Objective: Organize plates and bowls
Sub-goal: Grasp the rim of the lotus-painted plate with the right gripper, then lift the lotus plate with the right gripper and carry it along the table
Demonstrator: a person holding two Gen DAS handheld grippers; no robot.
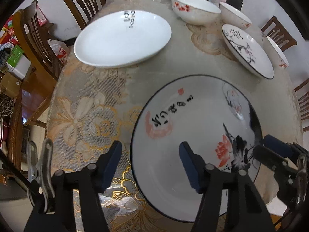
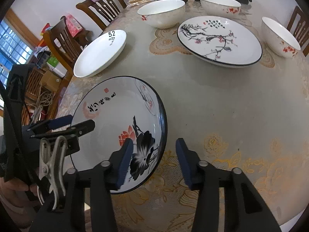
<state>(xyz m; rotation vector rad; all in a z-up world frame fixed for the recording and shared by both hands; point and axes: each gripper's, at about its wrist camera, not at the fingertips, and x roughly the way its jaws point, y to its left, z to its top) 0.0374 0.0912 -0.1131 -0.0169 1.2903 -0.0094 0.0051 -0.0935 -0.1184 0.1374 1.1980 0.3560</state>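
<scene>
1. I see a dining table [image 1: 173, 73] under a beige lace-patterned cloth, with wooden chairs [image 1: 81, 2] along its far-left side and a white wall behind them.
2. My left gripper [image 1: 150, 166] points steeply down over the near-left rim of the lotus plate [image 1: 193, 116]. One pad sits outside the rim over the cloth, the other over the plate's inner face. The jaws stand part-open; I see a gap between pads and rim, so no grip yet.
3. My right gripper [image 2: 154, 162] straddles the same plate's near-right rim: left pad over the painted lotus, right pad outside, above the cloth. Jaws part-open, with no contact that I can confirm.
4. No earlier frame is available to me; I report positions only.
5. Ahead and left of both grippers lies a plain white plate [image 1: 121, 38] marked "52".
6. Ahead and right of the right gripper sits a plum-blossom plate [image 2: 218, 38], well apart from the lotus plate.
7. Three white bowls [image 2: 162, 13] with red flowers stand beyond, at the far side.
</scene>
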